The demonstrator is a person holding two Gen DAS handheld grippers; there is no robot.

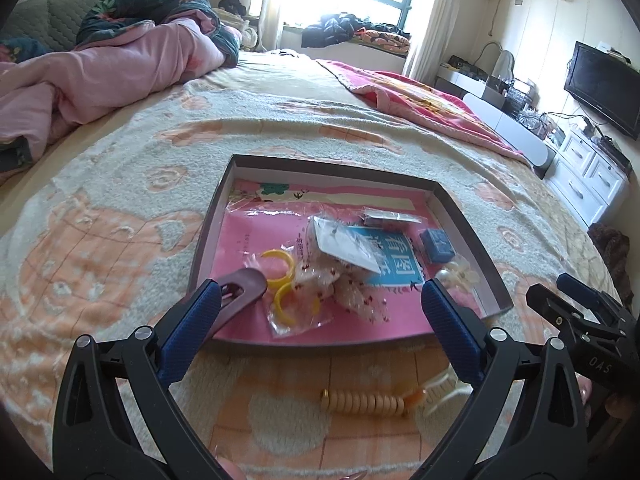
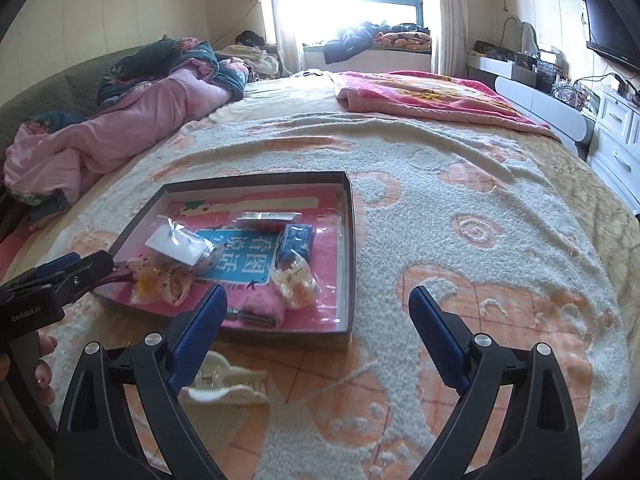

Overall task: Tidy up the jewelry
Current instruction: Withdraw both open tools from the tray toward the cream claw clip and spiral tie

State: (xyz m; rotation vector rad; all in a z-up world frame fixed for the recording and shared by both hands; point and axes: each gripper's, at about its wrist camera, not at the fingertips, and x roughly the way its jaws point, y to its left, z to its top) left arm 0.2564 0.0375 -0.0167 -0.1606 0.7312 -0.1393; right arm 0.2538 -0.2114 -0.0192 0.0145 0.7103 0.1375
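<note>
A shallow dark box with a pink lining lies on the bed; it also shows in the right wrist view. Inside are yellow rings in a clear bag, a white card in a bag, a small blue box and a pearl piece. A maroon hair clip leans on the box's near left edge, touching my left gripper's left finger. A beaded bracelet and a white claw clip lie on the blanket in front of the box. My left gripper is open. My right gripper is open and empty.
A cream and orange blanket covers the bed. Pink bedding is piled at the far left, a red blanket at the far right. White drawers and a TV stand to the right of the bed.
</note>
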